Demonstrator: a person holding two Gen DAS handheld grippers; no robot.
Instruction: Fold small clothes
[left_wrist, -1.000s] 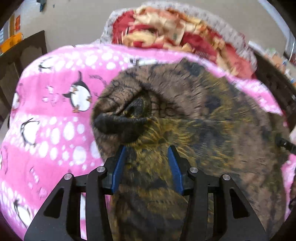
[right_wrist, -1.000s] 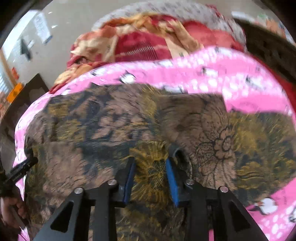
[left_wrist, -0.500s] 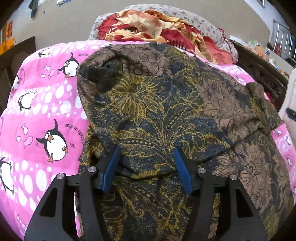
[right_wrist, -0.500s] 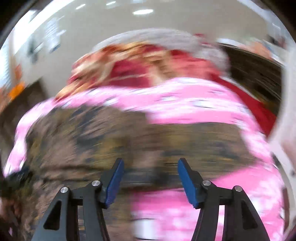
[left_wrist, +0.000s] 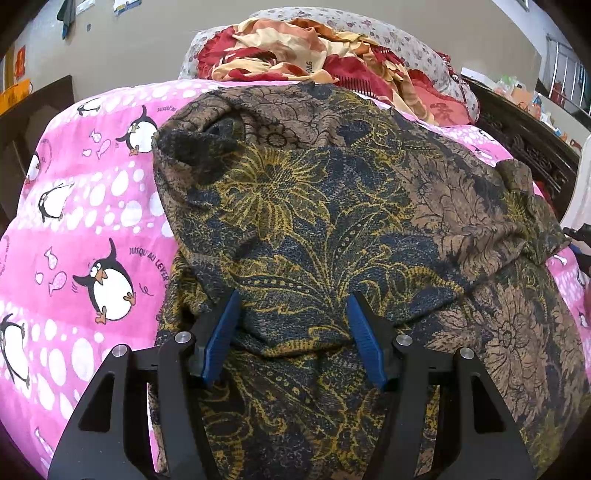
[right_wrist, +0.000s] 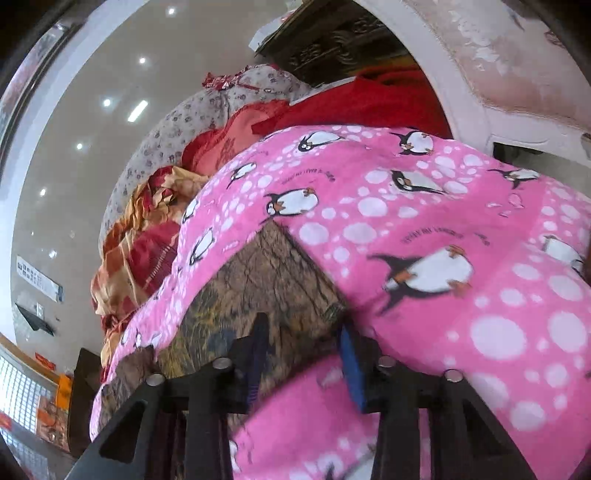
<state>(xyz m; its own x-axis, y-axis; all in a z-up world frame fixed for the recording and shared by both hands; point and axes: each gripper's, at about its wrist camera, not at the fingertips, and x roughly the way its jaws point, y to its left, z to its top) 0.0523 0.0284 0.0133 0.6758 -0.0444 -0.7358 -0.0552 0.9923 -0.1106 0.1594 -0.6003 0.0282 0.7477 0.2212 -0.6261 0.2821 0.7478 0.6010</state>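
Floral garment (left_wrist: 332, 229) is laid on the pink penguin blanket (left_wrist: 92, 229), one fold made. L tongs (left_wrist: 293, 345) are spread over its hem; R tongs (right_wrist: 301, 363) are spread at its corner. Next fold likely needs both edges pinched.

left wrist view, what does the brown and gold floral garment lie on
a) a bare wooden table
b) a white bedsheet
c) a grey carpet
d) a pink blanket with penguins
d: in the left wrist view the brown and gold floral garment is spread over a pink penguin blanket, with the left gripper held open over its near fold.
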